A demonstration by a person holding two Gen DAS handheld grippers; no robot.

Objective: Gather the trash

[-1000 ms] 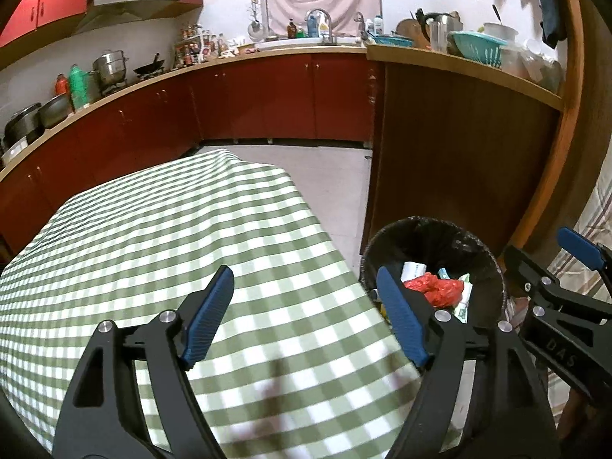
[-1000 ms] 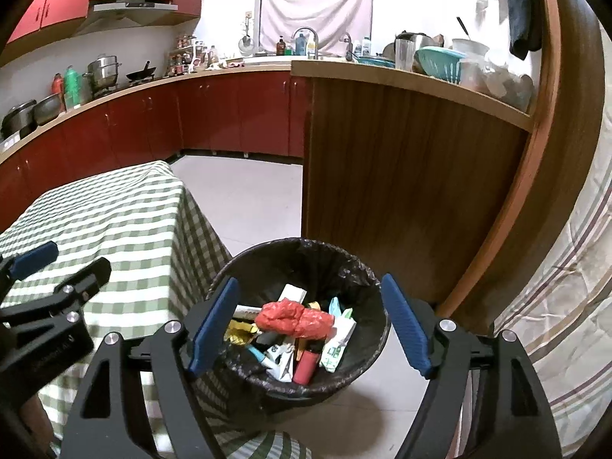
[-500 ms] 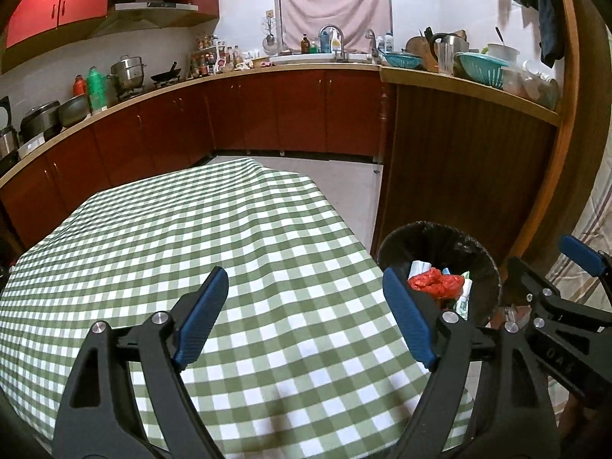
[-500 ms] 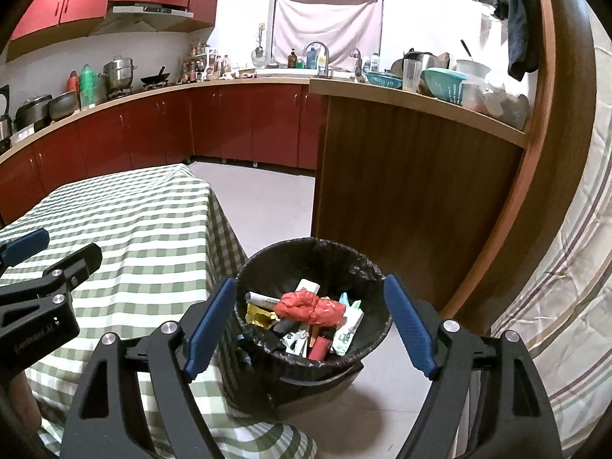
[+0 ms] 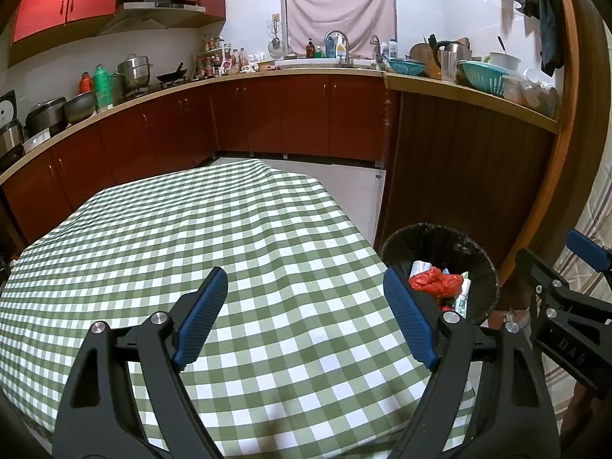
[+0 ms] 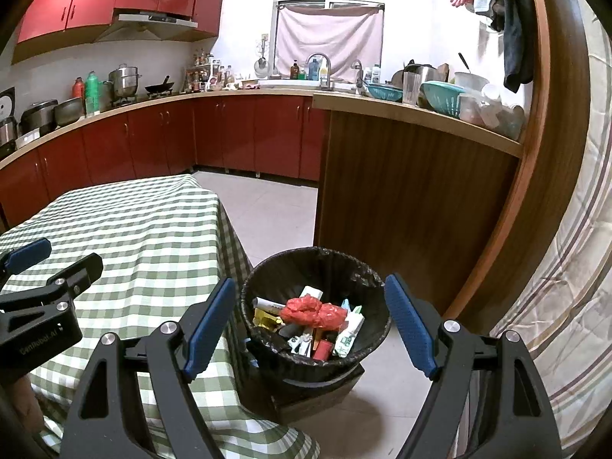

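A table under a green-checked cloth (image 5: pixel 237 252) fills the near left, and just beside its right edge a round bin with a black liner (image 6: pixel 317 267) stands upright on the floor, mouth up, hemmed on the far right by a wooden counter panel (image 6: pixel 401 199). The trash lies piled in the bin: a crumpled red bag (image 6: pixel 311 311) on top of small packets and tubes pointing various ways. The left gripper (image 5: pixel 304 319) hangs spread and empty over the cloth, the right gripper (image 6: pixel 310 325) spread and empty above the bin
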